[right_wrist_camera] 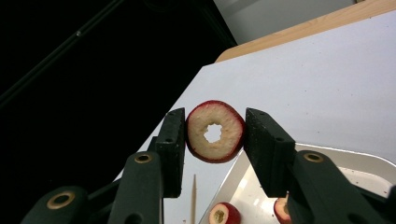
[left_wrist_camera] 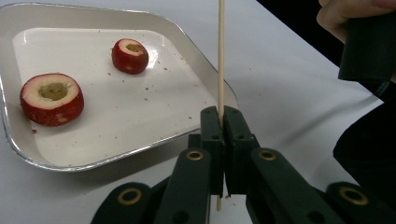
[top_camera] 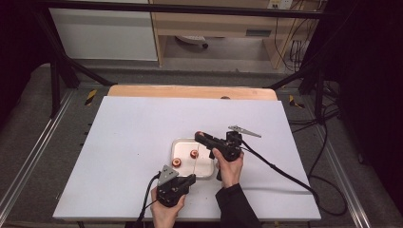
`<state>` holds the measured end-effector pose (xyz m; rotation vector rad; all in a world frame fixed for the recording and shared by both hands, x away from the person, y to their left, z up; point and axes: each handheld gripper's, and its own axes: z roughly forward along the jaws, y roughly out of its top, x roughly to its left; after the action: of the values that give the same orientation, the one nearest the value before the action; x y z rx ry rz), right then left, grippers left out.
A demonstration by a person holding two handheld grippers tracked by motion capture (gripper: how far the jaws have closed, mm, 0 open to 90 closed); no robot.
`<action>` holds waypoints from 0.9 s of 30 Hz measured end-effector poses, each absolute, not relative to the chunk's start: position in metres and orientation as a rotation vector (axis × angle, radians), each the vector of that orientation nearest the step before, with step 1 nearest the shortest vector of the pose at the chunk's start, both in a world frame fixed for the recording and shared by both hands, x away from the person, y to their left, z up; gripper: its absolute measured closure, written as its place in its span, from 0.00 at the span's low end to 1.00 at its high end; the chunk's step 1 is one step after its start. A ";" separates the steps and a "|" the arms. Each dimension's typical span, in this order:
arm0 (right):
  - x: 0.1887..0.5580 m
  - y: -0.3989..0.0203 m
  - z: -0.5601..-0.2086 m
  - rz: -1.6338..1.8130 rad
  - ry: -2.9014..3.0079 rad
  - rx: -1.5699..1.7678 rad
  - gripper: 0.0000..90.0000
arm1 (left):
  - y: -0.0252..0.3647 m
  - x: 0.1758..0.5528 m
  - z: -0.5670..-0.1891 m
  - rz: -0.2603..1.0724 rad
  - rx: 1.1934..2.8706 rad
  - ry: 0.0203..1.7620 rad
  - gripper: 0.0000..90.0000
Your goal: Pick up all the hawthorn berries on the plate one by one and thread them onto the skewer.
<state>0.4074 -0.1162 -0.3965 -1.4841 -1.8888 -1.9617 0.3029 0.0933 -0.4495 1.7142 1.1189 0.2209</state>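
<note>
Closest to you, your left gripper sits just past the near edge of the white tray. Its jaws are squeezed tight on a thin wooden skewer, and the stick reaches out over the tray's near right corner.

Inside the tray lie two red fruit pieces with holes through the middle. One cored fruit piece rests near the tray's left side, and the other cored piece lies a bit farther in.

Past the tray's far edge, your right gripper is held up in the air. Its jaws are clamped on a red fruit ring, one pad on each side, with the hole facing the camera. The white table spreads out beyond the tray.
</note>
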 end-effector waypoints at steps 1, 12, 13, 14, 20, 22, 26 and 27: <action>0.407 -0.116 -0.397 -1.968 -1.883 -1.483 0.67 | 0.093 0.303 -0.450 0.216 1.711 1.123 0.98; 0.405 -0.114 -0.398 -2.002 -1.836 -1.471 0.67 | 0.090 0.309 -0.453 0.192 1.675 1.157 0.98; 0.405 -0.114 -0.398 -2.003 -1.836 -1.471 0.67 | 0.090 0.309 -0.453 0.192 1.675 1.157 0.98; 0.405 -0.114 -0.398 -2.002 -1.835 -1.470 0.67 | 0.090 0.309 -0.453 0.190 1.668 1.154 0.98; 0.405 -0.114 -0.398 -2.003 -1.832 -1.469 0.67 | 0.090 0.309 -0.453 0.195 1.660 1.144 0.98; 0.405 -0.113 -0.398 -2.004 -1.830 -1.468 0.67 | 0.090 0.309 -0.452 0.197 1.657 1.146 0.98; 0.404 -0.113 -0.398 -2.004 -1.827 -1.469 0.67 | 0.089 0.310 -0.452 0.188 1.644 1.151 0.98; 0.404 -0.113 -0.399 -2.003 -1.828 -1.468 0.67 | 0.089 0.310 -0.452 0.188 1.644 1.151 0.98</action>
<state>0.4042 -0.1128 -0.3987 -1.4676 -1.8282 -2.0031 0.3095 0.0895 -0.4524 1.6442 1.1514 0.1880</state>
